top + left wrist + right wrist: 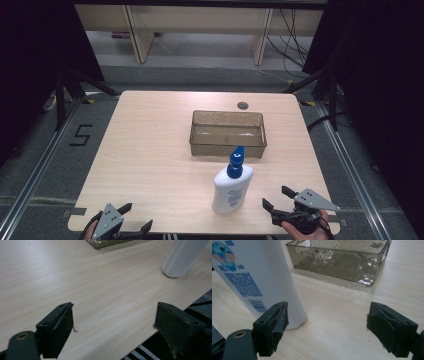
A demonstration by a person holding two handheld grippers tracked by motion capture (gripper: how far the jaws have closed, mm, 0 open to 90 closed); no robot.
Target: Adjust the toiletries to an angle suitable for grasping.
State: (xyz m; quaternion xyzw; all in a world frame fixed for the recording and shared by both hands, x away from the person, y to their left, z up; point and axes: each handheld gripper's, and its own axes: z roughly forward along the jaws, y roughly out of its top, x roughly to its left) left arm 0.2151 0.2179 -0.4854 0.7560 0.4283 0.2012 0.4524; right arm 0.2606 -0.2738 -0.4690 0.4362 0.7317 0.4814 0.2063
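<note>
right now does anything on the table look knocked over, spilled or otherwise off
Nothing stands out. The white bottle with the blue cap stands upright on the table, apart from the clear bin, which sits square and looks empty. No spill shows on the wood. Both grippers wait open at the near edge.

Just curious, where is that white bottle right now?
The white bottle stands upright near the table's front edge, just before the clear tray, left of the right gripper.

bottle (257, 277) top cut off, label print unreadable
</note>
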